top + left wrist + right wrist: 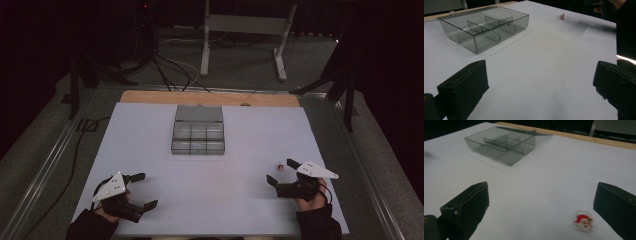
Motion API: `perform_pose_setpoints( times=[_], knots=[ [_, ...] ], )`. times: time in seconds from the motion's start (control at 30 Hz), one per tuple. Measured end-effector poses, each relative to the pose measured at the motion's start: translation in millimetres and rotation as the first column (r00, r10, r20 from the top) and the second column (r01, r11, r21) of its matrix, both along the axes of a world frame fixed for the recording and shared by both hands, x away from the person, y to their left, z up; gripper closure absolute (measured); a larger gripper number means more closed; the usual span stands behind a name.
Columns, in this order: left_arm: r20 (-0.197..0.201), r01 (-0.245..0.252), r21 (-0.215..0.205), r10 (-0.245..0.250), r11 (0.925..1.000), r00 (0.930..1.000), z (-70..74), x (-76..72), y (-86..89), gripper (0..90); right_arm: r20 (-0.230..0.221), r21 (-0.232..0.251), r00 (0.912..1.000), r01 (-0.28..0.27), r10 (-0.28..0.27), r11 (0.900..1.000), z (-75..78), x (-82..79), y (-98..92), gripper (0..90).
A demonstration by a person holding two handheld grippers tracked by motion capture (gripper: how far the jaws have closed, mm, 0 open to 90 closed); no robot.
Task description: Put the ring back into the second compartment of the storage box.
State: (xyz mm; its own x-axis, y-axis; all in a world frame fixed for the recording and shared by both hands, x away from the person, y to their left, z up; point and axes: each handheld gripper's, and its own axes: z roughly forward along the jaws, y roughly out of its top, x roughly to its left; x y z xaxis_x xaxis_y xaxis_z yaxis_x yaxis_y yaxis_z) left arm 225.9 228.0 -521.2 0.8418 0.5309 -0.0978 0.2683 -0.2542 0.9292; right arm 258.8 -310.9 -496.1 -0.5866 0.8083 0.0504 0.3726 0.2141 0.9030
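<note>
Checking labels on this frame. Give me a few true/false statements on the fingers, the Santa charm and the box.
1. The right gripper is shut on the Santa charm. False: its fingers stand wide apart, and the charm lies on the white table between them, near the right-hand one.
2. The clear divided box holds nothing in its compartments. True, as far as the gripper views show.
3. The left gripper is open and holds nothing. True.
4. The charm sits inside the box. False: it lies on the table well apart from the box, by the right gripper.
5. The box lid is closed. False: it is folded back behind the box.
</note>
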Motion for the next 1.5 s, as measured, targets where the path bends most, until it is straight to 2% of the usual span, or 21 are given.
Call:
perform_pose_setpoints(
  times=[0.23,0.3,0.47,0.53,0.57,0.6,0.63,0.67,0.7,0.83,0.93,1.07,1.2,1.27,1.3,1.37,1.43,1.5],
  knots=[
    [-0.001,0.001,-0.002,-0.001,1.0,1.0,-0.1,0.1,-0.1,0.3,-0.008,-0.002,0.999,0.043,-0.043,0.999,-0.7,6.7,-5.8,0.0],
    [-0.003,-0.001,-0.004,0.001,1.0,1.0,-0.3,0.5,0.0,0.3,0.018,-0.013,0.9971,0.074,-0.073,0.997,-1.4,10.3,-8.3,0.0],
    [-0.002,0.0,-0.003,0.0,1.0,1.0,0.0,0.2,0.0,0.3,-0.002,-0.011,0.9933,0.116,-0.116,0.993,-1.7,16.0,-11.9,0.0],
    [-0.001,0.0,-0.003,0.0,1.0,1.0,0.1,0.1,0.1,0.3,-0.034,-0.005,0.9912,0.128,-0.128,0.992,-3.4,20.6,-14.0,0.0],
    [-0.001,0.0,-0.002,0.0,1.0,1.0,0.0,0.2,0.1,0.3,-0.034,-0.005,0.9912,0.128,-0.128,0.992,-3.4,20.6,-14.0,0.0],
    [-0.002,-0.001,-0.004,0.001,1.0,1.0,-0.2,0.5,0.0,0.3,-0.081,0.011,0.9884,0.13,-0.128,0.992,-5.7,23.6,-14.4,0.0],
    [-0.002,-0.001,-0.004,0.001,1.0,1.0,-0.2,0.5,0.0,0.3,-0.081,0.011,0.9884,0.13,-0.128,0.992,-5.7,23.6,-14.4,0.0],
    [-0.002,-0.001,-0.004,0.001,1.0,1.0,-0.2,0.5,0.0,0.3,-0.108,0.018,0.9853,0.135,-0.133,0.991,-7.1,24.9,-14.5,0.0],
    [-0.002,-0.001,-0.002,0.001,1.0,1.0,-0.3,0.6,-0.1,0.3,-0.134,0.01,0.9809,0.143,-0.141,0.99,-10.2,27.1,-14.2,0.0],
    [-0.003,-0.001,-0.002,0.001,1.0,1.0,-0.2,0.4,-0.1,0.3,-0.144,-0.001,0.9778,0.154,-0.152,0.988,-12.4,28.5,-14.4,0.0],
    [-0.001,0.001,0.002,-0.001,1.0,1.0,-0.2,0.2,-0.3,0.3,-0.142,-0.073,0.9732,0.172,-0.181,0.982,-15.6,29.0,-13.2,0.0],
    [-0.002,0.002,0.004,-0.001,1.0,1.0,-0.3,0.3,-0.4,0.3,-0.165,-0.109,0.9669,0.179,-0.195,0.978,-20.2,31.0,-10.4,0.0],
    [-0.003,0.001,0.0,-0.001,1.0,1.0,-0.3,0.5,-0.3,0.3,-0.176,-0.115,0.9637,0.182,-0.201,0.976,-22.4,32.2,-7.8,0.0],
    [-0.003,0.001,0.003,-0.001,1.0,1.0,-0.4,0.4,-0.3,0.3,-0.183,-0.111,0.9574,0.205,-0.223,0.972,-24.3,32.8,-6.5,4.7],
    [-0.002,0.003,0.007,-0.003,1.0,1.0,-0.4,0.2,-0.7,0.3,-0.195,-0.125,0.9502,0.222,-0.244,0.967,-26.6,33.9,-6.1,5.2],
    [-0.003,0.003,0.006,-0.003,1.0,1.0,-0.4,0.2,-0.9,0.3,-0.204,-0.145,0.9454,0.228,-0.255,0.963,-28.4,34.9,-6.6,7.9],
    [-0.002,0.002,0.007,-0.002,1.0,1.0,-0.5,0.1,-0.8,0.3,-0.207,-0.159,0.9404,0.239,-0.27,0.958,-29.2,35.3,-7.6,14.7],
    [-0.002,0.002,0.004,-0.002,1.0,1.0,-0.3,0.3,-0.6,0.3,-0.203,-0.171,0.9388,0.245,-0.278,0.954,-29.0,35.8,-8.4,17.3]
  ],
)
